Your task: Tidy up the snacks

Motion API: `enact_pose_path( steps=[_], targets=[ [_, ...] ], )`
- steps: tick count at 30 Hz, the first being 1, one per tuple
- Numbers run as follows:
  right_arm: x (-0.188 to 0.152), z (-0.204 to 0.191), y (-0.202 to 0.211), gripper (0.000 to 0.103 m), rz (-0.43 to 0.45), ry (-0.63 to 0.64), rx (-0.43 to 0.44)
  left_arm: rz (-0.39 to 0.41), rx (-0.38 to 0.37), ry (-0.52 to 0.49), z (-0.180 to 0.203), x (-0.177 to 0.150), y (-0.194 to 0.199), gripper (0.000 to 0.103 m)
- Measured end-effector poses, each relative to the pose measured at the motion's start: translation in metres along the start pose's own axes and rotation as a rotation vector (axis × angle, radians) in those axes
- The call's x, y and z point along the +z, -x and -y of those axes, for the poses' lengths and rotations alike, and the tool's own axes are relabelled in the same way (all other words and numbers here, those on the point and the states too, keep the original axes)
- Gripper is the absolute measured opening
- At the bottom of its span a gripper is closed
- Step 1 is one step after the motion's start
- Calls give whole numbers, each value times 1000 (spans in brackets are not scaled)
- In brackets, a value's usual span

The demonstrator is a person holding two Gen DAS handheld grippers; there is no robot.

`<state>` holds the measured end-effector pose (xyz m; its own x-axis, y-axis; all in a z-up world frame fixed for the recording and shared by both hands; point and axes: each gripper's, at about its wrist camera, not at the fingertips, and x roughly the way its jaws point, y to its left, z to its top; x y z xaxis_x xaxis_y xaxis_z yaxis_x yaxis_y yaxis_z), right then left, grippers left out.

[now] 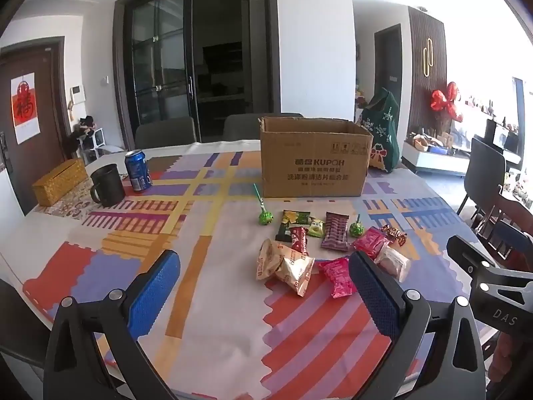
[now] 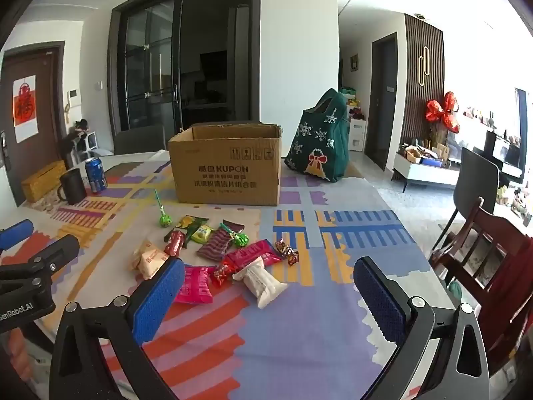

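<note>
Snack packets (image 2: 230, 260) lie scattered on the bench (image 2: 316, 316), just ahead of both claws. Left claw (image 1: 263, 300): jaws wide apart, nothing between the pads, above the bench. Right claw (image 2: 269, 300): jaws wide apart, empty, its left pad near a pink packet (image 2: 195, 285). Open cardboard box (image 2: 226, 166) stands upright beyond the snacks. Green bag (image 2: 319, 143) beside the box, to the claws' right. Mug (image 1: 106, 185) and blue can (image 1: 137, 170) far left.

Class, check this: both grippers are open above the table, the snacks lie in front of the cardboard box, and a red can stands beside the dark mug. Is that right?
Not quite: the can beside the mug is blue, as the left wrist view shows. The rest holds: left gripper and right gripper open, snacks before the box.
</note>
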<state>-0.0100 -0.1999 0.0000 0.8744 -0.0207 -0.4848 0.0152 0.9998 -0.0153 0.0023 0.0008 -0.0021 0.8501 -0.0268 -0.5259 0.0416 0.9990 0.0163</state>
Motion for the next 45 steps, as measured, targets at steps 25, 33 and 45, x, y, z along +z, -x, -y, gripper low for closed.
enact_pose_path(
  steps=[25,33,45],
  targets=[
    [1,-3,6,102,1,4,1,36,7,9,0,-1,15,103],
    [0,-2,5,102,3,5,3,37,8,10,0,0,16,103],
    [0,-3,5,102,4,7,3,42,3,12,-1,1,19,103]
  ],
)
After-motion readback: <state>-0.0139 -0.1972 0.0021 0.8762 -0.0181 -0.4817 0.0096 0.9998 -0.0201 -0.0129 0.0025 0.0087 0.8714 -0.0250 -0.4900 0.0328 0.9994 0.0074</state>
